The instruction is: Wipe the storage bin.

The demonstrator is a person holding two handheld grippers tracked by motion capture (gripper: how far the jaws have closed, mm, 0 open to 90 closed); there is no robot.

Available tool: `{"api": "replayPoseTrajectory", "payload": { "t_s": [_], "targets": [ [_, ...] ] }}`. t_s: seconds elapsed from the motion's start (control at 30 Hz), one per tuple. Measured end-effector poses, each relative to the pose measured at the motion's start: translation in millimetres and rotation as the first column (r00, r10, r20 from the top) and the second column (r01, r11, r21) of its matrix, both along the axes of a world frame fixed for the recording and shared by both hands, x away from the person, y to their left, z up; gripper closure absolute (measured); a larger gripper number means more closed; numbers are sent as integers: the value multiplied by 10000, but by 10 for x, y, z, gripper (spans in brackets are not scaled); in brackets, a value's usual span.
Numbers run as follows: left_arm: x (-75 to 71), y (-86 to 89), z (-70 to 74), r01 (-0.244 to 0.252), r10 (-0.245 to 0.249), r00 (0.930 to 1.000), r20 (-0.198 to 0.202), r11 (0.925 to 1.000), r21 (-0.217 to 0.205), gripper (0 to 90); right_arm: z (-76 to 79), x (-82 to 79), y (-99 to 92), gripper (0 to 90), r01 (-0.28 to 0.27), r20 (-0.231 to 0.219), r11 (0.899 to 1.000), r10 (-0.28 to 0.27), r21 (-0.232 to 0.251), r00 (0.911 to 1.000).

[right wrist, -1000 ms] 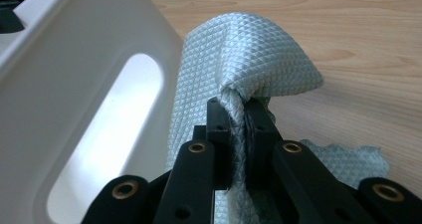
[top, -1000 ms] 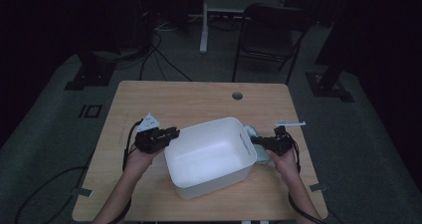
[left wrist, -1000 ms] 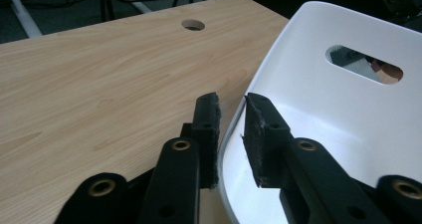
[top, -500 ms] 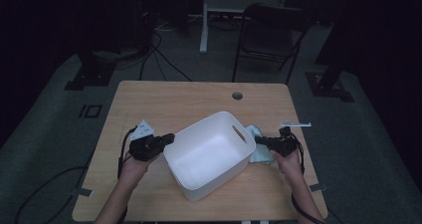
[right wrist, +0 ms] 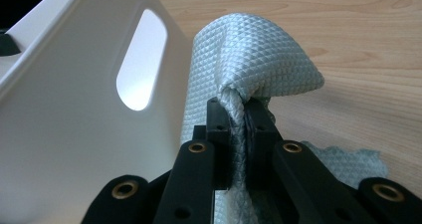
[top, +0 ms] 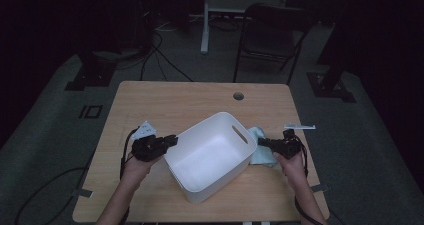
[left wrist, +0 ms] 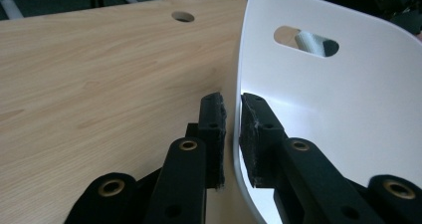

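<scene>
The white plastic bin (top: pixel 210 155) with oval handle slots is open and tilted on the wooden worktop (top: pixel 175 102), one end lifted. The pale blue textured cloth (right wrist: pixel 249 59) lies just beside its right wall, bunched upward in a fold.

Wooden table (top: pixel 180 105) with cable hole (top: pixel 238 96), folding chair (top: pixel 272 40) behind, floor cables (top: pixel 165 60)

A smooth white plastic bin (top: pixel 210 155) with a soft sheen sits on a matt, pale wood-grain surface (top: pixel 170 102). Beside it lies a pale blue-green cloth (right wrist: pixel 249 59) with a fine woven diamond texture. The black jaws carry rough, fuzzy pads (left wrist: pixel 255 134).
</scene>
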State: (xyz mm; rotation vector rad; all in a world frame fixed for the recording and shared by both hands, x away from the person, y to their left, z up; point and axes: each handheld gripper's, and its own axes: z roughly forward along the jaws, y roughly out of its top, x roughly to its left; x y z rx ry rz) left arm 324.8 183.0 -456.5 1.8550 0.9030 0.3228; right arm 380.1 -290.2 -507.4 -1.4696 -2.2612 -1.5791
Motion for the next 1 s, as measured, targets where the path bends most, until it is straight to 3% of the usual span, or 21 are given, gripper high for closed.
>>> {"api": "replayPoseTrajectory", "payload": {
  "t_s": [0.33,0.57,0.73,0.87,1.0],
  "targets": [
    [-87,-59,3,-674,652,9969,449,9965,503,866,-17,-40,13,843,-34,25,10000,34,33,10000],
    [-185,-74,11,-1514,1459,9871,662,9846,877,880,-7,-102,17,843,-40,143,10000,39,36,9999],
    [-195,-60,-11,-1489,1445,9872,675,9867,654,877,-2,-136,12,843,-42,150,10000,41,70,9999],
    [-196,-68,-15,-1513,1462,9865,732,9860,700,876,165,-222,-40,843,-26,569,9995,8,325,9984],
    [-199,-72,-18,-1557,1502,9858,755,9852,724,876,437,-364,-64,843,-283,1338,9961,169,835,9909]
  ]
}}
